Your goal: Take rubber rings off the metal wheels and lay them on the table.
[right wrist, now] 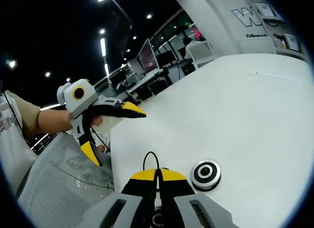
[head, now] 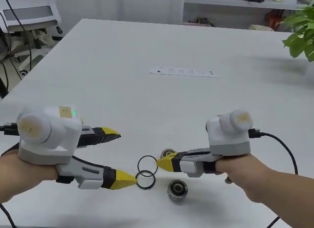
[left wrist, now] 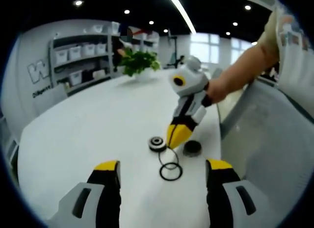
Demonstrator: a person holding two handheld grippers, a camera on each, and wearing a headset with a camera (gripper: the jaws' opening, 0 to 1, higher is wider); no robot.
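Note:
My right gripper (head: 164, 163) is shut on a black rubber ring (head: 139, 164), which sticks out from its yellow tips just above the table; in the right gripper view the ring (right wrist: 150, 153) loops up from the closed tips (right wrist: 158, 175). A second ring (head: 145, 188) lies flat on the table, overlapping the first. Two metal wheels stand close by, one behind the right gripper's tips (head: 168, 153) and one in front (head: 177, 190). My left gripper (head: 117, 156) is open, its jaws spread wide and pointing at the rings (left wrist: 170, 180) from the left.
The white table (head: 147, 100) stretches far ahead, with a white power strip (head: 185, 72) lying at mid-distance. A green plant (head: 300, 34) stands at the far right edge. Office chairs (head: 24, 22) and shelves lie beyond the table.

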